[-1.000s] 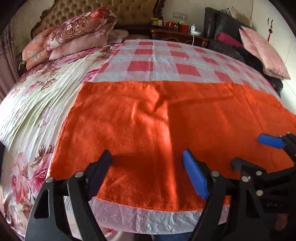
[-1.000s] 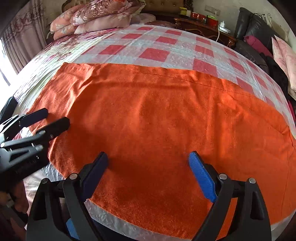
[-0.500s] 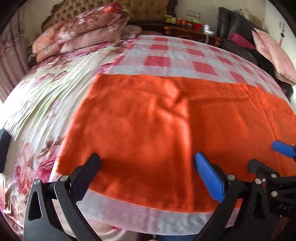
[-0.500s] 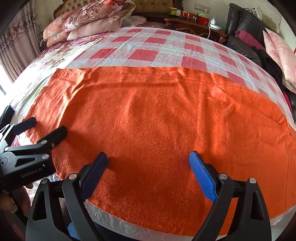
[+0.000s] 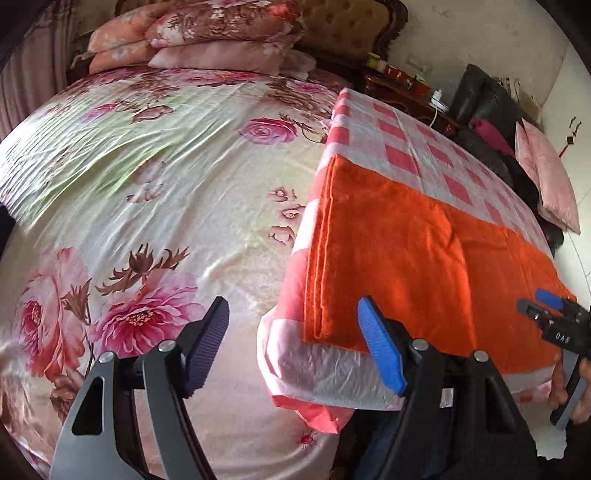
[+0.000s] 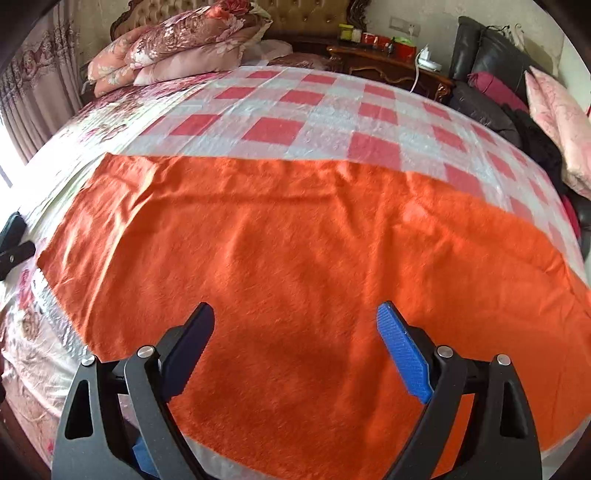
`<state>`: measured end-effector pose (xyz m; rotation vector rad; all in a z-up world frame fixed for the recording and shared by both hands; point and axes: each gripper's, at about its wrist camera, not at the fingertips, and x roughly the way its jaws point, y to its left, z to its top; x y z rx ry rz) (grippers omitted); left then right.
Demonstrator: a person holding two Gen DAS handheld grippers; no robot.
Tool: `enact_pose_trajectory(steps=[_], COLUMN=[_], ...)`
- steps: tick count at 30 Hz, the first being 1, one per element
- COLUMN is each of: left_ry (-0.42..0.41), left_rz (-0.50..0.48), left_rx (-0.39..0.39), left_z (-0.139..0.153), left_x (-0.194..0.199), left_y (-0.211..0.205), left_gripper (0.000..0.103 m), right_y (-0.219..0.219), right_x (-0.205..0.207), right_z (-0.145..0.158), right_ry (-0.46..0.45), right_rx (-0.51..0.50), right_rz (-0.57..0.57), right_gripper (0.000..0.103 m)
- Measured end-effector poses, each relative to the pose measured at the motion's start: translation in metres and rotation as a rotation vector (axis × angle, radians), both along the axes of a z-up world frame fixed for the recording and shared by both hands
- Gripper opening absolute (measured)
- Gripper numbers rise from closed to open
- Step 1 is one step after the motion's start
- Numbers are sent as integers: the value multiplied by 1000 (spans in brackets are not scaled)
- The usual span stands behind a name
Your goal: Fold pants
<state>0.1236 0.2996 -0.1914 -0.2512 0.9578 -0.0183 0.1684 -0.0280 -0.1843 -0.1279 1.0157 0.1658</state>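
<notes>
both cameras ride on the grippers and look forward and steeply down along their fingers, from the foot side of the bed toward the headboard. the left wrist view hangs close over the floral bedspread, off the left edge of the orange cloth, which fills its right half. the right wrist view sits low over the near middle of the orange cloth. both views share that cloth, the checked sheet under it, the pillows beside the headboard, and the dark side table.
</notes>
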Motion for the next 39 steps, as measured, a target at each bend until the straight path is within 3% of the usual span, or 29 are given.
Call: enact_pose_trajectory(steps=[2, 4, 8, 10, 16, 17, 18, 21, 26, 28, 30, 32, 34, 36, 39], left_ry=[25, 17, 0, 0, -4, 0, 1, -35, -16, -21, -22, -30, -38, -45, -51], left_rz=[-34, -70, -149, -161, -87, -73, -48, 43, 185, 210, 219, 226, 229, 233, 228], left_rx=[-55, -95, -33, -51, -110, -139, -176, -400, -901, -1041, -1118, -1153, -1144, -1105, -968], left_z=[-14, -18, -14, -14, -20, -22, -25, -36, -98, -117, -127, -129, -125, -116, -94], left_x=[12, 18, 21, 22, 22, 22, 21, 4, -24, -30, -29, -24, -17, -13, -9], left_y=[-3, -3, -8, 0, 46, 54, 62, 91, 112, 108, 103, 98, 97, 97, 97], left_gripper=[57, 39, 27, 16, 9, 9, 17, 63, 65, 65, 64, 58, 36, 20, 18], right_y=[-5, -10, -5, 7, 47, 55, 59, 66, 62, 61, 62, 70, 81, 84, 87], right_x=[4, 8, 10, 7, 11, 14, 16, 20, 21, 20, 17, 16, 17, 20, 18], right_z=[0, -1, -6, -10, -9, -10, -10, -10, -11, -7, 4, 10, 7, -1, -9], right_ry=[-2, 5, 25, 29, 46, 54, 52, 48, 65, 59, 32, 16, 32, 63, 81], right_rx=[-19, -24, -30, -33, -20, -1, 2, -25, -3, 23, 91, 92, 55, 35, 1], right_rz=[-15, -28, -22, 11, 91, 103, 105, 89, 71, 64, 72, 94, 108, 94, 93], right_gripper=[87, 87, 86, 82, 80, 80, 81, 87, 88, 85, 83, 83, 82, 82, 83])
